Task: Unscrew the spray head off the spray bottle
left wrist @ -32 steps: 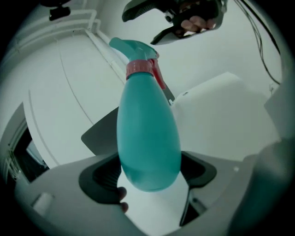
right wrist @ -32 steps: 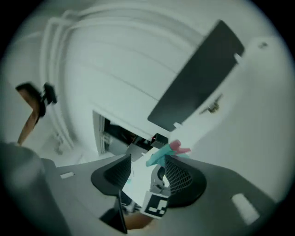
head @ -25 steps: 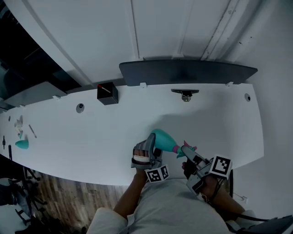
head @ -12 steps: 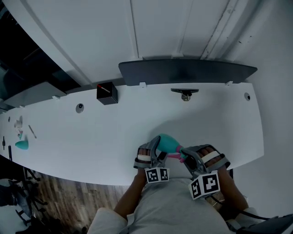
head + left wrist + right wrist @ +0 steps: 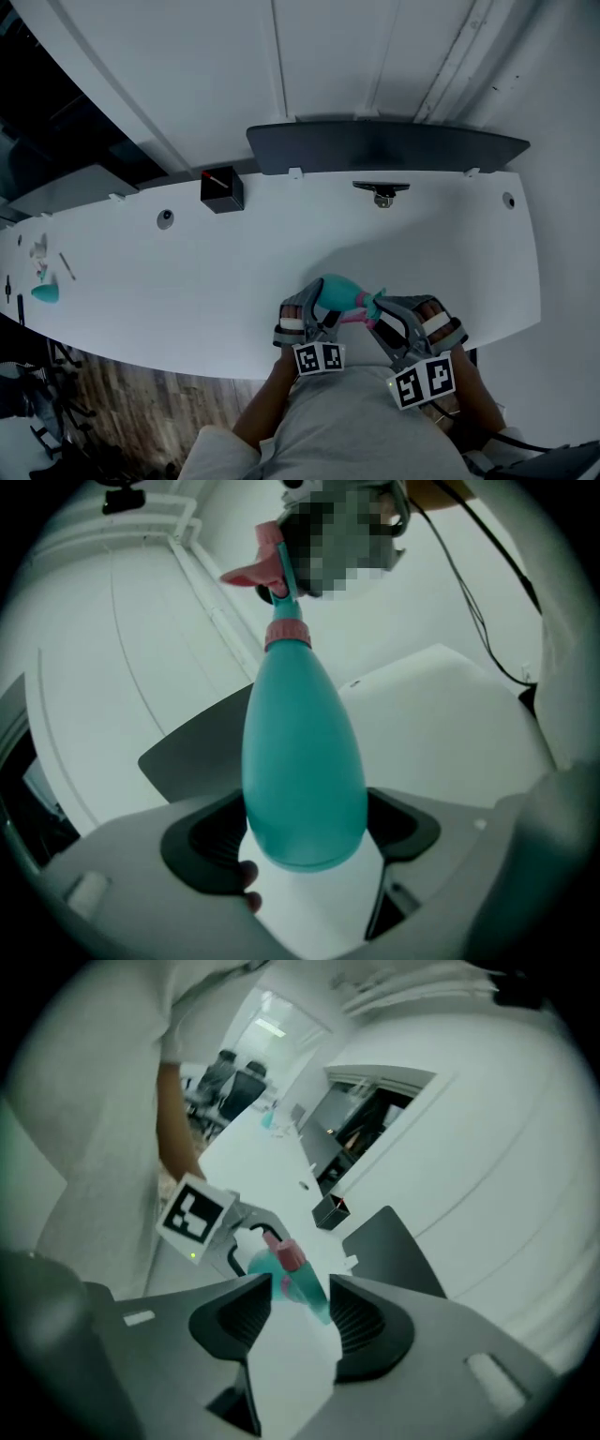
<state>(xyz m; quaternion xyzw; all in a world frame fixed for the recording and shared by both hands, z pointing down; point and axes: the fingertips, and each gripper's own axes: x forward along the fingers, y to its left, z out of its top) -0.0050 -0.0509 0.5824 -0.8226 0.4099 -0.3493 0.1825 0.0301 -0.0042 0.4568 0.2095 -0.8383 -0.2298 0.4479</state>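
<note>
I log left hand-held gripper (image 5: 313, 305) clamping spray bottle (image 5: 302, 752), right hand-held gripper (image 5: 300, 1312) just opening loosely around spray head (image 5: 287, 1256): twist may slip.

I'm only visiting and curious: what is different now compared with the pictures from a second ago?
The right gripper rolled over, so its marker cube swung from the right side to below, nearer the person, and it moved in on the spray head. Its jaws have just been opening, with the head between them. The left gripper kept its clamp on the teal spray bottle. The table looks unchanged.
</note>
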